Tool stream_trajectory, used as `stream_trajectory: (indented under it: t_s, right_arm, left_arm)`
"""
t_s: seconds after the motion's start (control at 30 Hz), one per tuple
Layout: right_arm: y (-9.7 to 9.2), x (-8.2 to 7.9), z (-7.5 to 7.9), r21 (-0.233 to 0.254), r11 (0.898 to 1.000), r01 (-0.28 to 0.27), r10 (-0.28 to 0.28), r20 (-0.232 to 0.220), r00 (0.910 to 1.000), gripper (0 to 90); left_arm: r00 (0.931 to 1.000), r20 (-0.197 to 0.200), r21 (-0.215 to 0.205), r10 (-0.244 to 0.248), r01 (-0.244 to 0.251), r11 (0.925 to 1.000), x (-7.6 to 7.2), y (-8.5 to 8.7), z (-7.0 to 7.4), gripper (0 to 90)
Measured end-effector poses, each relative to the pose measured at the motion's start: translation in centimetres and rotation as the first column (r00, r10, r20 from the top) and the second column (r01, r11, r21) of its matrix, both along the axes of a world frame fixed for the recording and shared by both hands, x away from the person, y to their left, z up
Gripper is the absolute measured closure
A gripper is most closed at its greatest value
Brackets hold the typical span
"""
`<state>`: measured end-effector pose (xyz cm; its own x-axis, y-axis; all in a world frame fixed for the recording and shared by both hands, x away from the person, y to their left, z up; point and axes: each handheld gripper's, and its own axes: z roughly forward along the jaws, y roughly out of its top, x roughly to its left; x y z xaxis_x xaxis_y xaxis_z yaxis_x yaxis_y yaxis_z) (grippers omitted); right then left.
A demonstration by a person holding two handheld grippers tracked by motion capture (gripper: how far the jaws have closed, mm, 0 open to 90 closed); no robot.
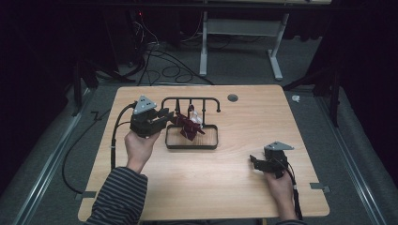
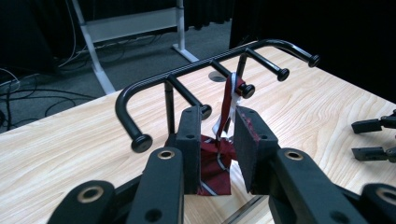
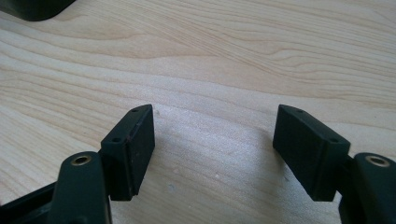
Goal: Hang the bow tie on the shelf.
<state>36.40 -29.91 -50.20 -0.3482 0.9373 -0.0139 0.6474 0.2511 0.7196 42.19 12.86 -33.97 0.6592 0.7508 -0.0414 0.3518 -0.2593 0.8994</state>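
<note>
Left gripper point(image 2: 219, 154) standing with jaws narrowly parted around dark-red cloth pouch point(image 2: 215, 170), pads not pressing. Pouch hanging by strap from peg of black rack point(image 1: 190, 101), at 12 o'clock on worktop point(image 1: 234, 187). Backing out straight, avoiding snagging strap. Right gripper point(image 3: 212, 154) resting at 4 o'clock, jaws wide, empty.

The table point(image 1: 234, 154) is light brown wood with wavy grain lines. The rack point(image 1: 190, 99) near the middle of the high view is black, and so is its tray point(image 1: 191, 146). A dark red cloth point(image 1: 188, 126) with thin white stripes hangs there, next to something white point(image 1: 197, 118). The left gripper point(image 1: 162, 118) is black with a grey plate on top. The right gripper point(image 1: 256, 161) at the lower right is black and grey too. The sleeve point(image 1: 119, 197) at the lower left has grey and black stripes. The floor point(image 1: 234, 65) is grey
</note>
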Motion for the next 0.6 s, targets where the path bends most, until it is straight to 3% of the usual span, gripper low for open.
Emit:
stream_trajectory:
  t_s: [0.6]
  right_arm:
    - [0.0, 0.0, 0.0, 0.000, 1.000, 0.000, 0.000, 0.000, 1.0000, 30.7]
  left_arm:
    - [0.9990, -0.015, -0.010, 0.043, -0.043, 0.9990, -1.1, 2.2, -0.9, 70.6]
